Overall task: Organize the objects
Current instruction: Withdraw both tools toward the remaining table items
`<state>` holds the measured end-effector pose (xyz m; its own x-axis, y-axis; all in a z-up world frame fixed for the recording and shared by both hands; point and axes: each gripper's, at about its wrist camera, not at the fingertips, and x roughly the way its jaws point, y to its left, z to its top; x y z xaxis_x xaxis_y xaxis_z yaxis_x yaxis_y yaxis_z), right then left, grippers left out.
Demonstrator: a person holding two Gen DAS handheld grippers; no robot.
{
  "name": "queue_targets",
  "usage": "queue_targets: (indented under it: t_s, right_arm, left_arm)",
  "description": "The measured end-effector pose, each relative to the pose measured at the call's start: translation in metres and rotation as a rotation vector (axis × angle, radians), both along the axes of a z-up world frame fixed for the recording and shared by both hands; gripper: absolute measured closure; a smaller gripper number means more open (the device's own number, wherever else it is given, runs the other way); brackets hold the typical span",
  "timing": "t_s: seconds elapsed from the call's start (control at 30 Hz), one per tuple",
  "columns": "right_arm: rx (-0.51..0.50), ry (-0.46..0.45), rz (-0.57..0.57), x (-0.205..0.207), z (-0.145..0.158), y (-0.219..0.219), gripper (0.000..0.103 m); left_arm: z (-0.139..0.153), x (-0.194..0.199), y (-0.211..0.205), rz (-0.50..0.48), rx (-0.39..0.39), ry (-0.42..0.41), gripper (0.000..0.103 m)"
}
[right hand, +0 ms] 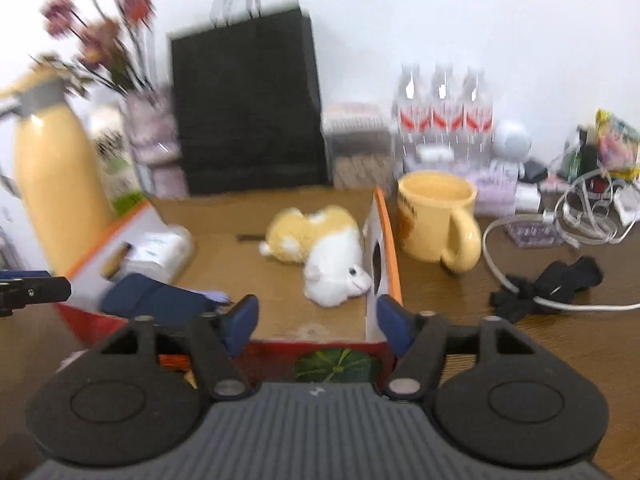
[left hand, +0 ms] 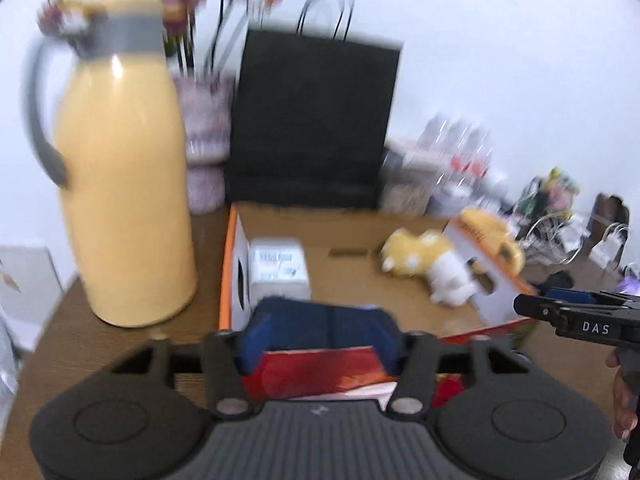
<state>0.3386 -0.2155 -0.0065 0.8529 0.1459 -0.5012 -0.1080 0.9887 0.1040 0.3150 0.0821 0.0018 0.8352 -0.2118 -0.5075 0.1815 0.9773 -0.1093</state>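
Note:
A cardboard box [left hand: 228, 264] with orange edges lies open on the wooden table. Inside it are a yellow-and-white plush toy [left hand: 436, 268], a white packet [left hand: 280, 268] and a folded navy cloth [left hand: 328, 316]. My left gripper [left hand: 324, 340] is open at the box's near left corner; the cloth shows past its blue pads, untouched. My right gripper [right hand: 318, 320] is open over the near wall of the box [right hand: 386, 240], nothing between its pads. The plush toy [right hand: 324, 248] lies just beyond it, the navy cloth [right hand: 156, 300] to its left.
A tall yellow thermos [left hand: 124, 184] stands left of the box, a black paper bag [left hand: 312, 120] and a vase of flowers [left hand: 204, 132] behind it. On the right are a yellow mug [right hand: 436, 216], clear bottles [right hand: 440, 112], white cables [right hand: 560, 216] and a black cloth [right hand: 548, 284].

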Motion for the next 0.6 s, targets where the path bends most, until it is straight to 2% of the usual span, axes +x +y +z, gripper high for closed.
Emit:
queue_targets:
  t_s: [0.13,0.23,0.33,0.47,0.6]
  right_arm:
    - [0.069,-0.052,0.039,-0.066,0.018,-0.009,0.018]
    - [0.141,-0.044,0.096,-0.120,0.017,-0.013,0.013]
    - [0.176,0.009,0.150,-0.167,0.010,-0.013,0.012]
    - [0.102,0.033,0.196,-0.213,0.009,-0.010,0.012]
    - [0.104,0.009,0.185,-0.243,0.022,-0.018,0.012]
  left_arm:
    - [0.009,-0.072,-0.009,-0.002,-0.013,-0.049,0.034]
    - [0.000,-0.127,-0.020,-0.036,-0.048,-0.046,0.029]
    - [-0.013,-0.170,-0.030,-0.074,-0.058,-0.016,0.029]
    - [-0.017,-0.206,-0.031,-0.111,-0.052,0.022,0.029]
    - [-0.007,-0.220,-0.022,-0.098,-0.063,0.018,0.027]
